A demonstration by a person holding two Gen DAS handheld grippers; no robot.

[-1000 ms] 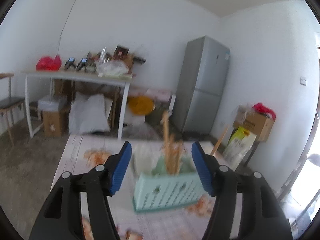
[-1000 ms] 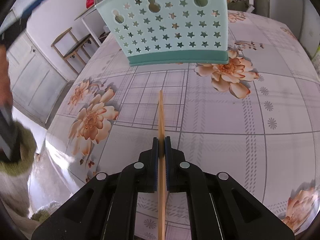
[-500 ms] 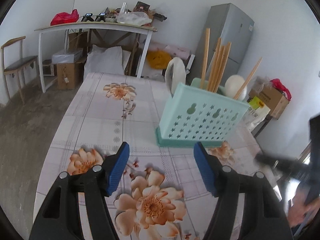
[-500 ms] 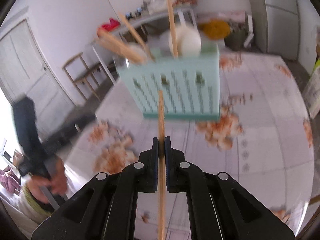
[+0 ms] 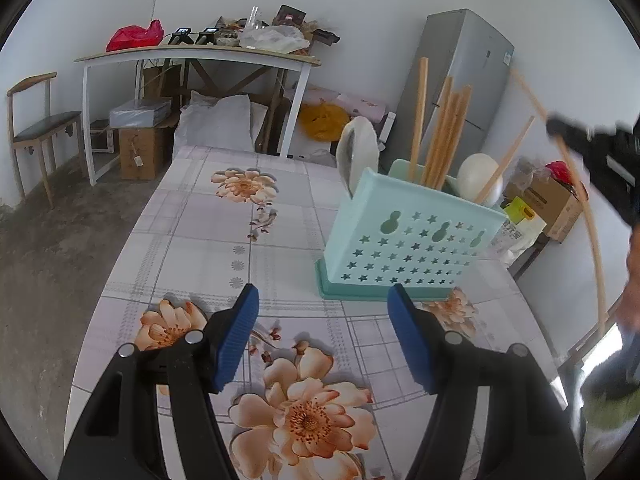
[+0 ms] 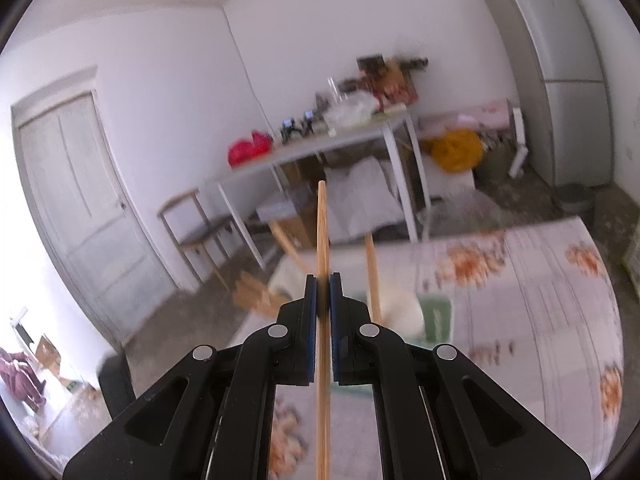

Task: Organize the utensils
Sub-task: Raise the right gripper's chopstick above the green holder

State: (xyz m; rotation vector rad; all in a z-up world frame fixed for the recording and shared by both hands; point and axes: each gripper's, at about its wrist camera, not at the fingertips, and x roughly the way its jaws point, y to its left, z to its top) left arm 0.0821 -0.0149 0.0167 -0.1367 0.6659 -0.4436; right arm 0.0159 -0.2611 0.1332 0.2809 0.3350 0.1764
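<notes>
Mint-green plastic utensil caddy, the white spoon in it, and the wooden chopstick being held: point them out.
Mint-green plastic utensil caddy (image 5: 412,254): left wrist view, star-perforated front wall.
White spoon (image 5: 358,152): left wrist view, upright bowl.
Wooden chopstick (image 6: 322,232): right wrist view, shaft ahead of the shut right claw (image 6: 322,294).

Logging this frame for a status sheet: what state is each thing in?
Left gripper: open, empty.
Right gripper: shut on wooden chopstick.
Mint-green perforated plastic utensil basket: upright on floral tablecloth, holding chopsticks and white spoons.

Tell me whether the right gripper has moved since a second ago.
Yes. The right gripper, shut on a chopstick, has risen: the mint utensil basket, earlier above its fingertips, now sits low behind them.
</notes>
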